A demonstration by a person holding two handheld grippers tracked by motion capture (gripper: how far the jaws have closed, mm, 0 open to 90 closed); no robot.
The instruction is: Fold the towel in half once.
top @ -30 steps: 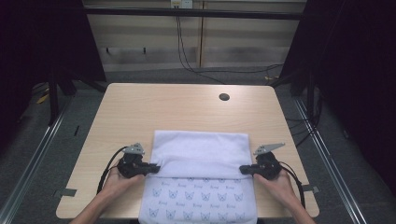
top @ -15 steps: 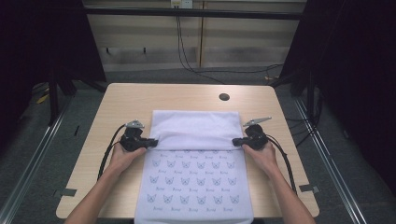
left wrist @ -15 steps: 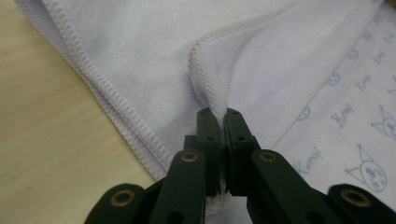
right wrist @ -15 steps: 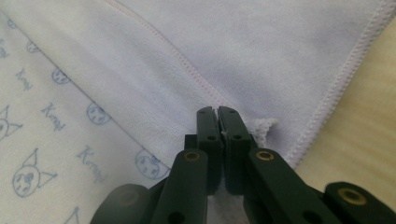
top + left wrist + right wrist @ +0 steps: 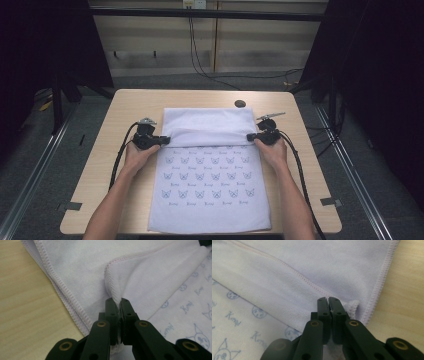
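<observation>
A white towel (image 5: 209, 185) with small blue cat prints lies on the wooden table (image 5: 125, 115), its near end hanging over the front edge. A folded-back flap (image 5: 207, 125) shows its plain side at the far end. My left gripper (image 5: 162, 140) is shut on the flap's left corner (image 5: 112, 287), the stitched hem pinched between its jaws (image 5: 117, 301). At the flap's right corner (image 5: 352, 306) my right gripper (image 5: 250, 136) is shut in the same way, jaws closed on the hem (image 5: 327, 299). Both hands hold the flap just above the towel.
A small dark round hole (image 5: 240, 103) sits in the table near the far edge. Bare wood runs along both sides of the towel. Cables (image 5: 120, 155) trail from each gripper toward the front. Dark curtains and a metal frame surround the table.
Both grippers have carried the flap's edge away from the person toward the far end of the table. More of the printed side lies uncovered, and the folded flap has grown narrower.
</observation>
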